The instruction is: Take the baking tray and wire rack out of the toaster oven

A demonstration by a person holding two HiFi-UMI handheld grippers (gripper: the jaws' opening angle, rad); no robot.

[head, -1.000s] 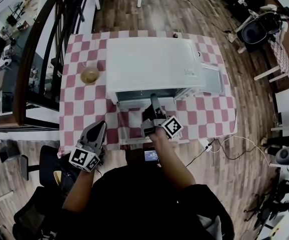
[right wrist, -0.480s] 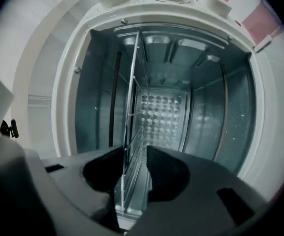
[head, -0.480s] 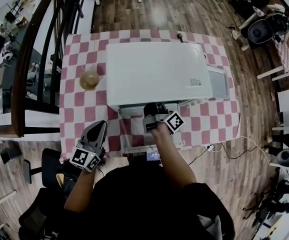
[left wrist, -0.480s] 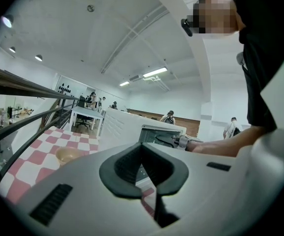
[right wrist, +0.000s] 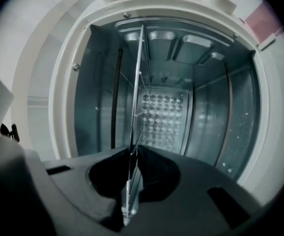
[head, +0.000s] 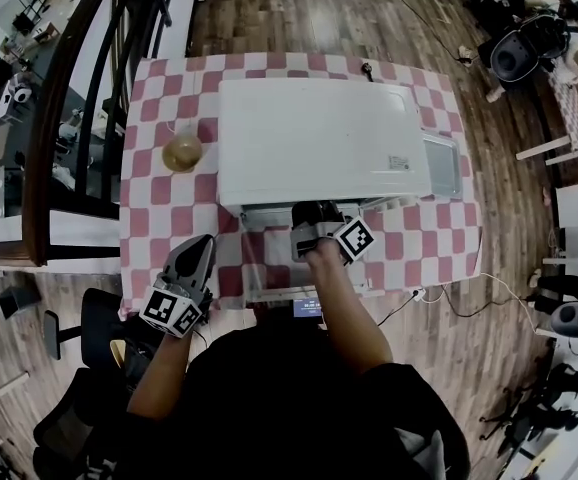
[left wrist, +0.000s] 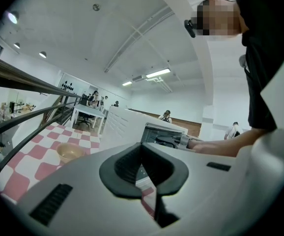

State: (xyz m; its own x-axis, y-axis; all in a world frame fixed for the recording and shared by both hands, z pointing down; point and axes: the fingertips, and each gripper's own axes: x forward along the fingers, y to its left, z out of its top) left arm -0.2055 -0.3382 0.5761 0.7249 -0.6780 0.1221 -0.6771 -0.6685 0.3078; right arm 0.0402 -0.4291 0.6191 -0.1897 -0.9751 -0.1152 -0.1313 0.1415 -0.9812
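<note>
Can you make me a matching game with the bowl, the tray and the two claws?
Things: 1 bowl; 2 baking tray; 3 right claw; 4 left claw.
Places or states: A shut on the wire rack inside the oven; B on the cloth left of the oven; C shut, holding nothing; D right of the oven.
Pairs: 1-B, 2-D, 3-A, 4-C. The right claw has just closed on the rack.

Steep overhead, two low views — common toaster oven (head: 319, 138)

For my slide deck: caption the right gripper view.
Right gripper clamps the edge of the wire rack inside the open toaster oven.
</note>
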